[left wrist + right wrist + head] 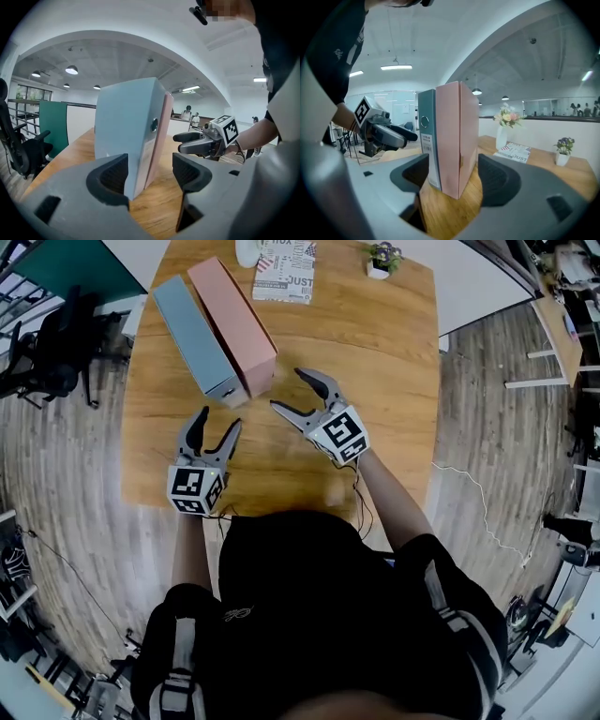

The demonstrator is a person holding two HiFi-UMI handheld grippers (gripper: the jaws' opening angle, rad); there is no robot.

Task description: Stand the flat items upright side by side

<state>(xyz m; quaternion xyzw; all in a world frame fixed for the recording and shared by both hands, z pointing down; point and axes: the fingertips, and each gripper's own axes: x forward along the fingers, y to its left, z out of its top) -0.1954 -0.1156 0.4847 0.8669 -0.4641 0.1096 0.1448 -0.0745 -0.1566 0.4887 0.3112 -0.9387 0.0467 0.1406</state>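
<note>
The head view looks steeply down from high above the pink binder (234, 320). Both gripper views sit low, level with that binder's base and close to its near end. The left one looks from its left, the right one from its right. All three share it.

Open-plan office, file binders (234, 320) on a wooden tabletop (375, 381), black swivel chair (47, 357) at left, wood-plank floor (487, 427), teal partition (52, 124), round ceiling lamps (71, 70), people (188, 112) standing far off
</note>
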